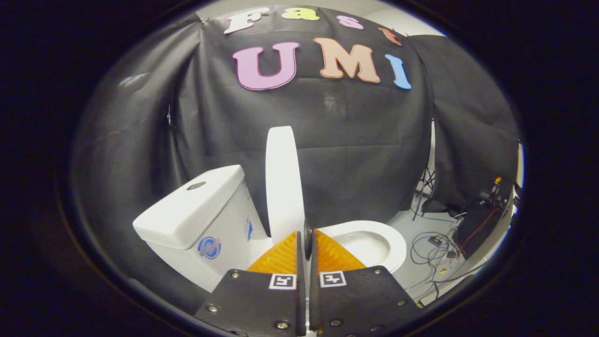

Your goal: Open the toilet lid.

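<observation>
The white toilet lid [283, 182] stands raised on edge, rising straight up from between my fingers. My gripper [307, 238] is shut on the lid's lower edge, one finger on each face of it. To the right of the lid lies the white seat ring [393, 239] with the open bowl [365, 243] inside it. Left of the lid sits the white cistern [196, 210], with a round flush button [196, 185] on its top and a blue sticker on its front.
Black cloth hangs behind and beside the toilet. On the pale floor to the right lie tangled cables [435, 250] and small electronic parts. A tripod's legs [423, 189] stand by the cloth at the back right.
</observation>
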Action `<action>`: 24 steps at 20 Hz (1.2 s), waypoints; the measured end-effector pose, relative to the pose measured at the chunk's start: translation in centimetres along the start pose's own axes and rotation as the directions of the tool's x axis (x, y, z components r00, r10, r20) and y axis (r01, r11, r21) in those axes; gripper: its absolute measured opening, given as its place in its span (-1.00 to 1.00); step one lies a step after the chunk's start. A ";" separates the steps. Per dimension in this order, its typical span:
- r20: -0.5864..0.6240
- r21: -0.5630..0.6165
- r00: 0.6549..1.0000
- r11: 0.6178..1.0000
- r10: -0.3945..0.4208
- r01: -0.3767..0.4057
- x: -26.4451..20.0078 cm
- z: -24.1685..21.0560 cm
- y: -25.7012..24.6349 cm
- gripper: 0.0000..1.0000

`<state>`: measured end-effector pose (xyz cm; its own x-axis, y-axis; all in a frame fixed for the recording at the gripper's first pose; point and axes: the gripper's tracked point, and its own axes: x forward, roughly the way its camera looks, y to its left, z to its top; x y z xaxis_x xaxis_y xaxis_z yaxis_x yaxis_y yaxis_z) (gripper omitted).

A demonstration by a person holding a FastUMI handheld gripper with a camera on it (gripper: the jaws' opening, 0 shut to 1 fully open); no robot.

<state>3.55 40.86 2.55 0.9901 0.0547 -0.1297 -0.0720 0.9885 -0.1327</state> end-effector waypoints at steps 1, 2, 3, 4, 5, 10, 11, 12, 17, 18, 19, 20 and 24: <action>0.000 0.004 1.000 1.000 0.013 -0.013 0.0 -0.1 0.3 -0.91; -0.004 0.007 1.000 1.000 0.022 -0.022 0.0 -0.2 0.6 -0.92; -0.007 0.004 1.000 1.000 0.025 -0.025 0.0 -0.3 0.5 -0.92; -0.007 -0.003 1.000 1.000 0.024 -0.024 0.0 -0.3 0.5 -0.92; -0.006 -0.013 1.000 1.000 0.024 -0.024 0.1 -0.4 0.6 -0.91; -0.004 -0.043 0.999 0.998 0.040 -0.040 0.0 -1.1 2.2 -0.91; 0.015 -0.036 0.999 0.999 0.040 -0.039 0.0 -0.9 2.3 -0.92; -0.008 -0.030 0.999 0.999 0.045 -0.045 0.0 -1.1 2.5 -0.92; -0.004 -0.058 0.997 0.996 0.073 -0.073 0.2 -0.8 4.1 -0.92; -0.005 -0.062 0.997 0.995 0.081 -0.081 0.3 -0.9 4.4 -0.92; -0.008 -0.067 0.996 0.994 0.088 -0.088 0.4 -1.0 4.6 -0.92; -0.011 -0.070 0.996 0.993 0.093 -0.094 0.3 -1.0 4.8 -0.91; -0.020 -0.057 0.992 0.991 0.122 -0.123 0.1 -1.2 5.5 -0.87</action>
<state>3.11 46.18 0.60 0.9712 0.1722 -0.1647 -0.2001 0.9646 -0.1718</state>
